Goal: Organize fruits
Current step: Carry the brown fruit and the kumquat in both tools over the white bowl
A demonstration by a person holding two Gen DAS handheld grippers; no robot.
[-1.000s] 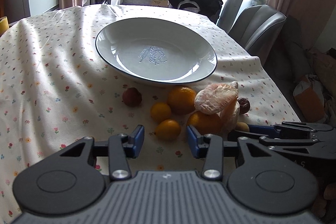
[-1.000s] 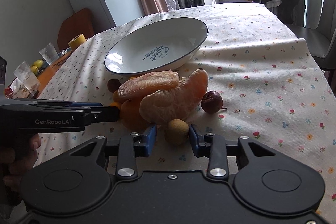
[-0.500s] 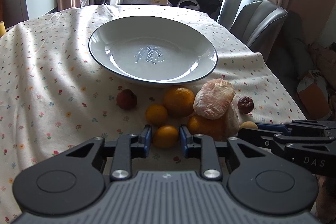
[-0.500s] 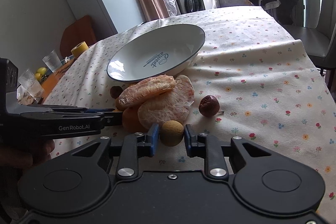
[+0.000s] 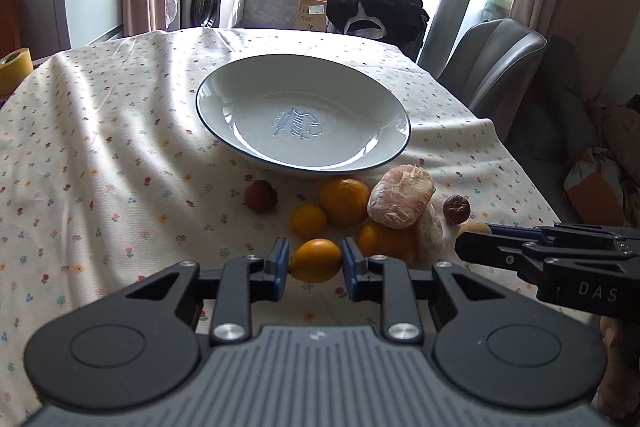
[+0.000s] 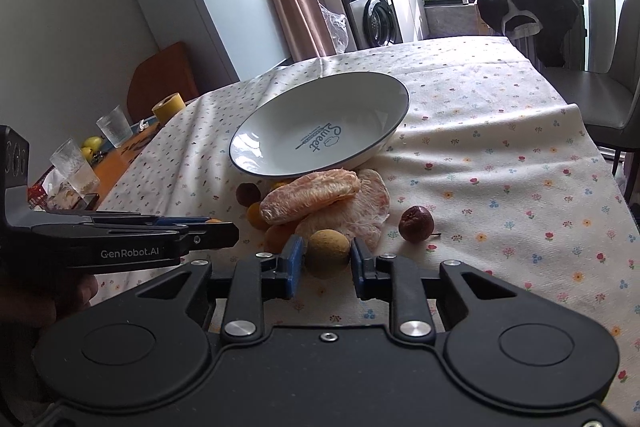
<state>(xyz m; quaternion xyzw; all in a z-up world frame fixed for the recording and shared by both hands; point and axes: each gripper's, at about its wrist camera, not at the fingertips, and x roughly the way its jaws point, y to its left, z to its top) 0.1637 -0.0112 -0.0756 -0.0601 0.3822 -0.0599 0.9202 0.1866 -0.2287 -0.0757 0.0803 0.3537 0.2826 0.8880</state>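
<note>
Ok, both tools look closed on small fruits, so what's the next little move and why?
Probably lift both straight up. The left tool pinches the small oval orange kumquat, and the right tool the round tan longan. The white dark-rimmed plate lies empty just beyond; rising first clears the piled peeled citrus segments.

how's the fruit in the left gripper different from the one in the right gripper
The kumquat in the left gripper is bright orange with a smooth, glossy skin; the longan in the right gripper is dull tan-brown and matte. The kumquat is oval, lying lengthwise across the jaws; the longan is nearly round. Shared: both are small whole fruits at the near edge of the pile, each pinched between blue pads, neither yet in the plate.
</note>
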